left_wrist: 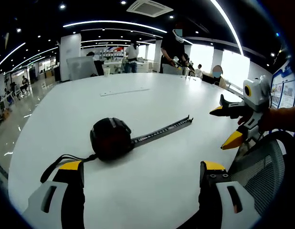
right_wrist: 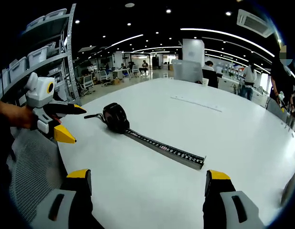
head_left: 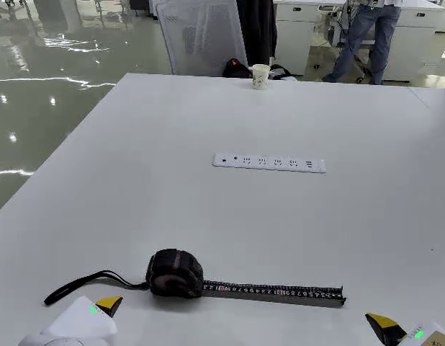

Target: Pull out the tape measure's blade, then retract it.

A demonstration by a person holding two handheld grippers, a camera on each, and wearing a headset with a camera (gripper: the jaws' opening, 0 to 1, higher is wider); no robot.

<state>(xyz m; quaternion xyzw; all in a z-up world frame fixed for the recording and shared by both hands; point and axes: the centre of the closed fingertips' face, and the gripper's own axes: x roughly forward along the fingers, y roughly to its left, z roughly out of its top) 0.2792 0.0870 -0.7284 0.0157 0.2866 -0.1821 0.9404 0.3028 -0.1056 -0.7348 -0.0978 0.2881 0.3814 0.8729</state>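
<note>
A black tape measure (head_left: 175,273) lies on the white table (head_left: 208,209) near its front edge. Its blade (head_left: 273,292) is pulled out flat to the right, and its wrist strap (head_left: 78,285) trails to the left. My left gripper (head_left: 100,311) hovers below and left of the case. My right gripper (head_left: 384,328) sits below and right of the blade's end. In the left gripper view the jaws (left_wrist: 142,171) stand wide apart with nothing between them, with the case (left_wrist: 110,138) ahead. The right gripper (right_wrist: 147,177) is open too, facing the blade (right_wrist: 164,147). Neither touches the tape.
A white power strip (head_left: 269,162) lies mid-table. A paper cup (head_left: 260,76) stands at the far edge, with a mesh chair (head_left: 201,36) behind it. A person (head_left: 366,36) stands by desks at the back right. Shiny floor lies to the left.
</note>
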